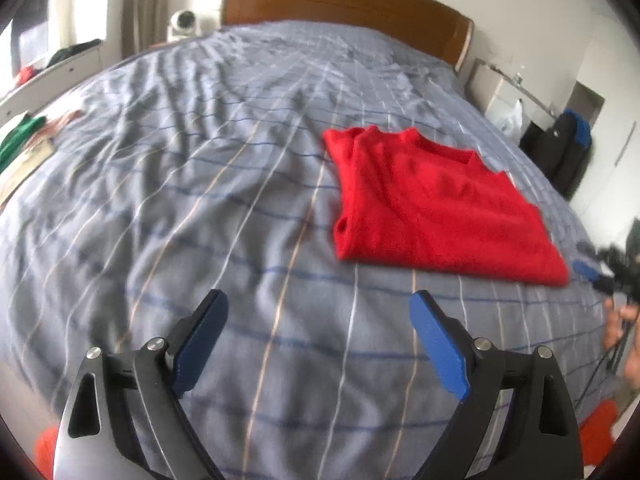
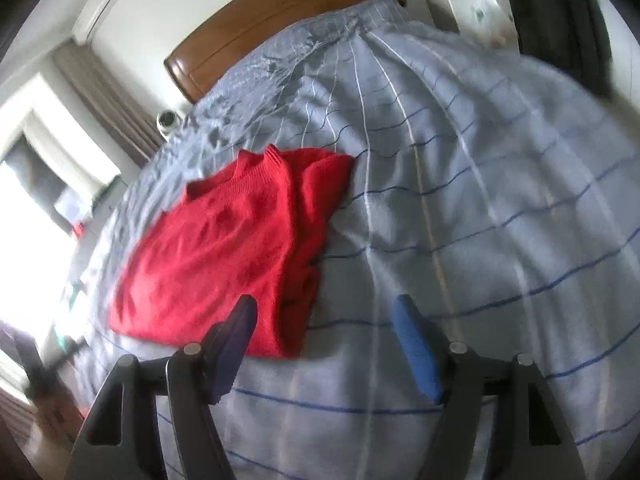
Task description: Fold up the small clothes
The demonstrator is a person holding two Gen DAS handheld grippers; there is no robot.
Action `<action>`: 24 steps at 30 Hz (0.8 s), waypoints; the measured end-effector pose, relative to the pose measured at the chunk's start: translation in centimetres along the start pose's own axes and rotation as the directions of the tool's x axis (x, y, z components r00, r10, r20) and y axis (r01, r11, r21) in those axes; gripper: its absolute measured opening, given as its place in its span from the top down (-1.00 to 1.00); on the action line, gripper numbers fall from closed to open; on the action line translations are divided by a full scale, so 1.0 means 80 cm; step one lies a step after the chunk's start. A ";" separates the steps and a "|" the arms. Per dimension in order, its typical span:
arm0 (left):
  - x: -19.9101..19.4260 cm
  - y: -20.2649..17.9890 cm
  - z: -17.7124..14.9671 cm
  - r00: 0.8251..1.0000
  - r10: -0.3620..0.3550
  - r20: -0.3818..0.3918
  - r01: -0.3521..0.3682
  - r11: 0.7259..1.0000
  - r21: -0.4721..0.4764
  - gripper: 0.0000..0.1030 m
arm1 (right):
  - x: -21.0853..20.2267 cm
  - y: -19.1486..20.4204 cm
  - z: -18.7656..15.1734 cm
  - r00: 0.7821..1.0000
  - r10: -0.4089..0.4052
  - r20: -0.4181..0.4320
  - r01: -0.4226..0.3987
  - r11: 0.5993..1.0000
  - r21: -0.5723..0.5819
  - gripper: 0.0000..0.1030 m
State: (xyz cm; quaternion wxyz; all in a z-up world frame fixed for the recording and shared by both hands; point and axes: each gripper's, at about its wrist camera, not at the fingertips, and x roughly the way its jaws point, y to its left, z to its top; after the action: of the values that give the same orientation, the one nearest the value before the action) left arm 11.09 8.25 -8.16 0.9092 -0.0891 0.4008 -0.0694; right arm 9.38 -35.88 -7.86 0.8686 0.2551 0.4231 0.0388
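A red knit sweater [image 1: 432, 208] lies folded into a rough rectangle on the grey striped bedspread [image 1: 200, 200], neckline toward the headboard. My left gripper [image 1: 320, 308] is open and empty, above the bedspread, near and to the left of the sweater. The right gripper shows at the left wrist view's far right edge [image 1: 604, 276], blurred. In the right wrist view the sweater [image 2: 228, 248] lies left of centre on the bedspread [image 2: 480, 220]. My right gripper [image 2: 326, 312] is open and empty, with its left finger over the sweater's near right corner.
A wooden headboard [image 1: 344, 0] stands at the far end. A white cabinet [image 1: 504, 96] and a dark bag [image 1: 568, 152] are right of the bed. Clothes and papers [image 1: 24, 148] lie at the left edge. A bright window [image 2: 36, 220] is on the left.
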 end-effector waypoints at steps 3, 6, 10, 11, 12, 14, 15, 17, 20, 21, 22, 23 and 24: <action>0.008 0.019 -0.010 1.000 -0.007 0.009 0.008 0.999 -0.036 -0.81 | 0.018 0.007 0.027 0.998 0.068 -0.001 -0.068 0.997 0.045 -0.35; 0.015 0.034 -0.024 0.997 0.061 0.049 -0.061 0.998 -0.007 -0.81 | 0.064 0.019 0.057 0.998 0.046 -0.047 -0.043 0.998 0.051 -0.35; 0.033 0.061 -0.030 0.998 0.067 0.003 -0.067 0.995 -0.068 -0.80 | 0.117 0.029 0.062 0.989 -0.042 -0.145 0.044 0.999 0.016 -0.35; 0.033 0.065 -0.028 0.998 0.054 0.014 -0.052 0.995 -0.087 -0.80 | 0.127 0.032 0.061 0.984 -0.064 -0.165 0.066 0.998 0.008 -0.34; 0.033 0.067 -0.026 0.998 0.049 0.027 -0.046 0.995 -0.088 -0.81 | 0.133 0.035 0.060 0.981 -0.091 -0.171 0.091 0.996 -0.004 -0.26; 0.036 0.066 -0.025 0.998 0.053 0.028 -0.051 0.996 -0.068 -0.81 | 0.134 0.035 0.062 0.979 -0.106 -0.172 0.107 0.994 -0.003 0.53; 0.037 0.064 -0.025 0.998 0.057 0.027 -0.055 0.997 -0.057 -0.81 | 0.133 0.034 0.065 0.979 -0.098 -0.180 0.101 0.995 0.011 0.73; 0.038 0.064 -0.025 0.998 0.056 0.028 -0.054 0.997 -0.053 -0.81 | 0.126 0.042 0.072 0.979 -0.109 -0.174 0.111 0.994 0.001 0.76; 0.039 0.068 -0.023 0.999 0.037 0.028 -0.034 0.996 -0.083 -0.81 | 0.097 0.082 0.085 0.990 -0.044 -0.131 0.046 0.999 0.006 0.77; 0.039 0.072 -0.021 0.999 0.025 0.029 -0.022 0.995 -0.102 -0.81 | 0.088 0.111 0.093 0.993 -0.008 -0.120 0.008 1.000 -0.003 0.77; 0.039 0.074 -0.019 0.999 0.017 0.030 -0.013 0.993 -0.116 -0.81 | 0.086 0.133 0.097 0.993 0.010 -0.117 -0.012 1.000 -0.019 0.77; 0.039 0.077 -0.018 0.999 0.008 0.033 -0.004 0.992 -0.129 -0.81 | 0.083 0.160 0.099 0.993 0.031 -0.116 -0.036 0.998 -0.044 0.77; 0.038 0.080 -0.017 0.999 0.001 0.036 0.004 0.990 -0.140 -0.81 | 0.085 0.191 0.101 0.991 0.052 -0.120 -0.061 0.995 -0.073 0.77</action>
State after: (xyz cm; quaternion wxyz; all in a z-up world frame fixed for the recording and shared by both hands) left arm 12.47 13.71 -12.67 0.9076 -0.1544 0.3883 -0.0401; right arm 22.08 -24.01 -1.27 0.8499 0.2308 0.4643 0.0943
